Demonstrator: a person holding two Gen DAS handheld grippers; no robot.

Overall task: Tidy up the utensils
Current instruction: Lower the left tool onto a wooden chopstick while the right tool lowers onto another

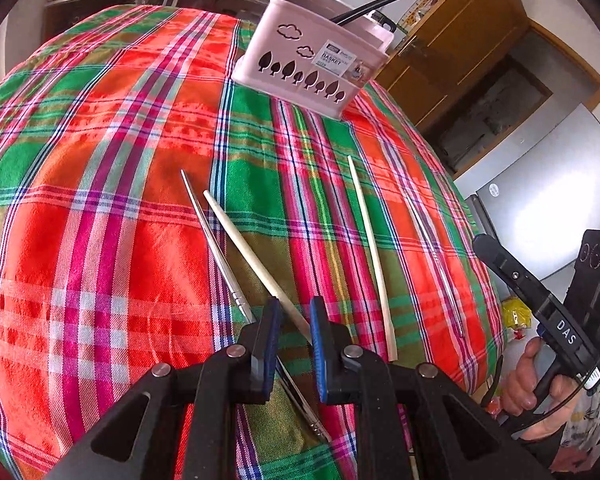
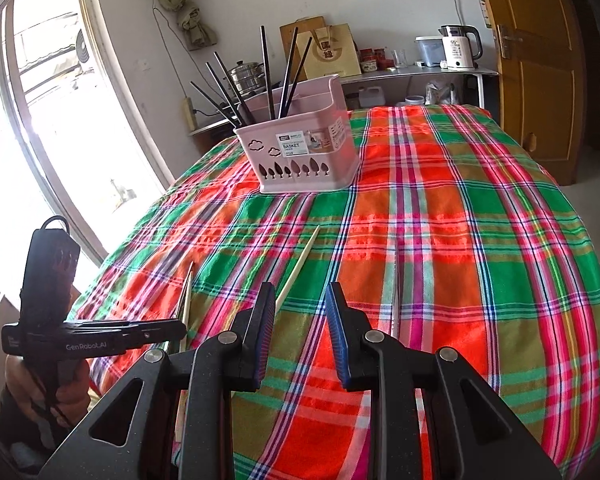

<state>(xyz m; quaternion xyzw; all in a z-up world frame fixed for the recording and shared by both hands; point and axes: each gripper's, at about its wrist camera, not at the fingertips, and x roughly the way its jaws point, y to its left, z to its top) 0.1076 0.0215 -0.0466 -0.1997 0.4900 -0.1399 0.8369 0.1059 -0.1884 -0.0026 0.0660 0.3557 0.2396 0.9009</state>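
The left gripper [image 1: 295, 322] is part open around the wooden chopstick [image 1: 256, 262], holding nothing yet; close squarely, clear of the metal chopstick [image 1: 216, 248] just left. The right gripper [image 2: 300, 300] hangs open, empty. The basket [image 1: 312, 60] stands well ahead.

Pink basket [image 2: 300, 152] label: "BASKET". Left gripper [image 2: 100, 334]: "GenRobot.AI". Right gripper [image 1: 540, 304]: "DAS". Kettle [image 2: 458, 47]: "55°".
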